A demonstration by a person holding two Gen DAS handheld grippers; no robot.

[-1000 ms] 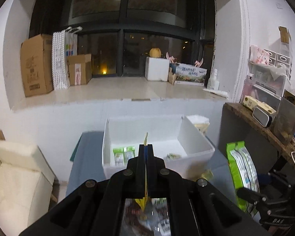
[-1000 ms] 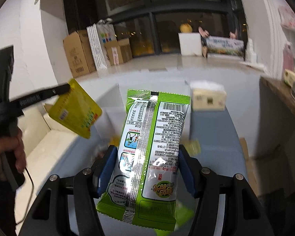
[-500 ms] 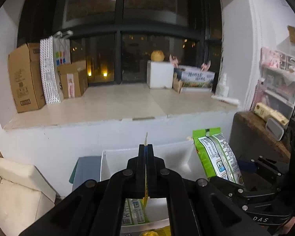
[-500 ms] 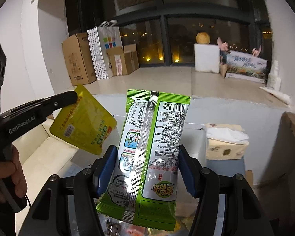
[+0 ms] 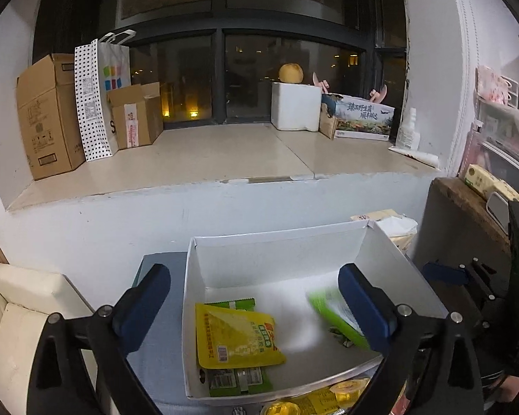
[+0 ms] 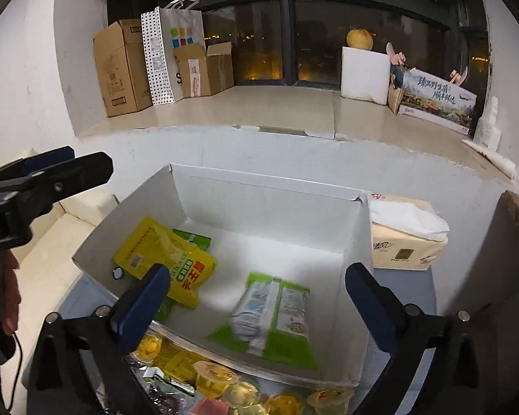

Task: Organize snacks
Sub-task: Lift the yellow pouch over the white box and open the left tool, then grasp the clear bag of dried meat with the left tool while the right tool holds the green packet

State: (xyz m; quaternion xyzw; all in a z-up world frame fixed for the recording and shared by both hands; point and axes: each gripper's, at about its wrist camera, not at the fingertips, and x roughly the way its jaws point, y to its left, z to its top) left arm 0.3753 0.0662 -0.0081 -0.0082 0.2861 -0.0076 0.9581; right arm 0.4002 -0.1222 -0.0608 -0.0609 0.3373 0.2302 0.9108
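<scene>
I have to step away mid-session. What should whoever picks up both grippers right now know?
Left gripper: open, empty, above the white box.
Right gripper: open, empty, above the same box.
Done: yellow pouch lies at the box's left on small green packets; green snack bag lies at its right.
Left: jelly cups and other snacks remain outside, in front of the box.

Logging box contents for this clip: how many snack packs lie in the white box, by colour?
Yellow: 1, the pouch
Green: 2, the large bag and a small packet mostly under the pouch; more may be hidden there
Total: 3 showing in the white box
</scene>
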